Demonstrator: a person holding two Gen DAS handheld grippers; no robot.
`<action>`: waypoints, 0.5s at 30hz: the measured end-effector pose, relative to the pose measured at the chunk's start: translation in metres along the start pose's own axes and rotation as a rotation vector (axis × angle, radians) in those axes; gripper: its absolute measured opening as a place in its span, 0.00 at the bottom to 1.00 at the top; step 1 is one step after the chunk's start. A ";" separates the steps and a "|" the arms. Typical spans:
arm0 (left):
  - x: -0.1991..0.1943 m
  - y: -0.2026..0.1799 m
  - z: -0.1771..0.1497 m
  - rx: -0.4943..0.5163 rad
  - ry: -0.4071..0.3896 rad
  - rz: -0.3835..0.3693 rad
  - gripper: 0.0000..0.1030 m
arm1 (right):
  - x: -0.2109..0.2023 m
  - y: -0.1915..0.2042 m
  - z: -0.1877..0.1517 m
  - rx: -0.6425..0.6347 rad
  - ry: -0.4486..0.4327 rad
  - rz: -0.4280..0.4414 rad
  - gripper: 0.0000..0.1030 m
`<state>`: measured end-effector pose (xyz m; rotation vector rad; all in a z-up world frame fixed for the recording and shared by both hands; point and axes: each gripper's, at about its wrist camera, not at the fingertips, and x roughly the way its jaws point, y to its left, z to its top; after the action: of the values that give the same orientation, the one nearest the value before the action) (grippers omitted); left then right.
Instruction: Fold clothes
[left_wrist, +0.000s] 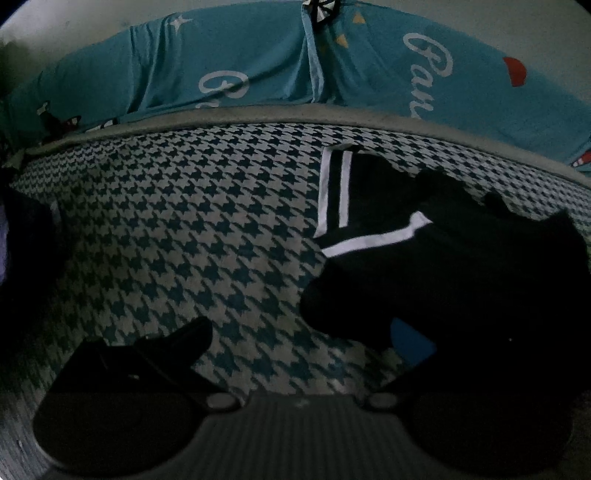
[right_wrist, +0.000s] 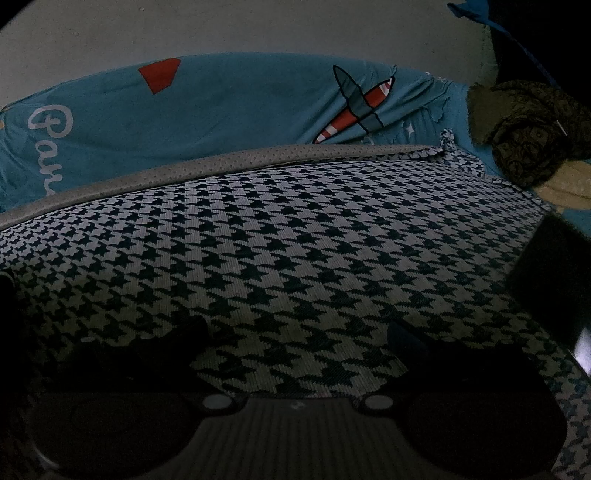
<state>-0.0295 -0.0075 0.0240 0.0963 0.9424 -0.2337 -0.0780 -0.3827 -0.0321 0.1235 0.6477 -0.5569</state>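
A black garment with white stripes (left_wrist: 424, 240) lies bunched on the houndstooth cover (left_wrist: 166, 229), right of centre in the left wrist view. My left gripper (left_wrist: 299, 332) is open, its fingers wide apart; the right finger (left_wrist: 410, 339) lies at the garment's near edge, partly hidden by the black cloth, and the left finger (left_wrist: 177, 339) is over bare cover. My right gripper (right_wrist: 295, 336) is open and empty over the houndstooth cover (right_wrist: 295, 240). No garment shows in the right wrist view except a dark edge at far left (right_wrist: 5, 291).
Teal printed pillows (left_wrist: 229, 70) line the far edge in front of a pale wall; they also show in the right wrist view (right_wrist: 229, 107). A dark patterned cloth bundle (right_wrist: 528, 125) sits at the far right. A dark flat object (right_wrist: 550, 280) lies at the right edge.
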 end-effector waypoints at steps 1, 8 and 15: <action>-0.002 0.000 -0.001 0.004 -0.004 -0.001 1.00 | 0.000 0.000 0.000 0.000 0.000 0.000 1.00; -0.010 0.004 -0.004 -0.003 -0.014 -0.012 1.00 | 0.000 0.000 0.000 0.000 0.000 0.000 1.00; -0.009 0.004 -0.003 -0.007 -0.011 -0.012 1.00 | 0.000 0.000 0.000 0.000 0.000 0.000 1.00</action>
<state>-0.0362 -0.0016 0.0292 0.0828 0.9327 -0.2418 -0.0779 -0.3826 -0.0320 0.1231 0.6476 -0.5569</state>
